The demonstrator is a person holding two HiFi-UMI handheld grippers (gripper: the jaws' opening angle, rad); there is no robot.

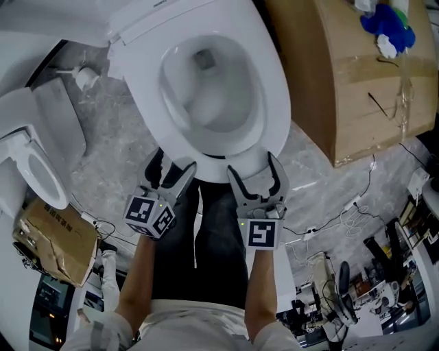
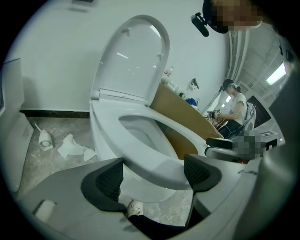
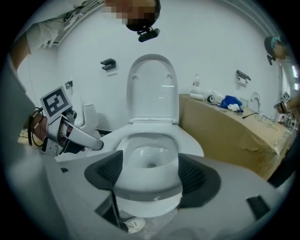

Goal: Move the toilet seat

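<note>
The white toilet seat [image 1: 273, 96] lies down on the bowl, and its lid [image 1: 154, 15] stands upright behind it. Both grippers sit at the seat's front edge. My left gripper [image 1: 170, 170] is open at the front left; in the left gripper view the seat [image 2: 149, 153] runs between the dark pads [image 2: 108, 180]. My right gripper [image 1: 254, 168] is open at the front right, its fingers spread wide. In the right gripper view the front of the seat [image 3: 190, 140] fills the gap between the pads [image 3: 193, 174], with the bowl rim just below.
A big cardboard box [image 1: 343, 75] stands close on the toilet's right. Another toilet [image 1: 34, 171] and torn cardboard [image 1: 55, 240] are at the left. Crumpled paper [image 2: 72, 146] lies on the floor, and cables [image 1: 336, 219] lie at the right. A person [image 2: 234, 110] sits far off.
</note>
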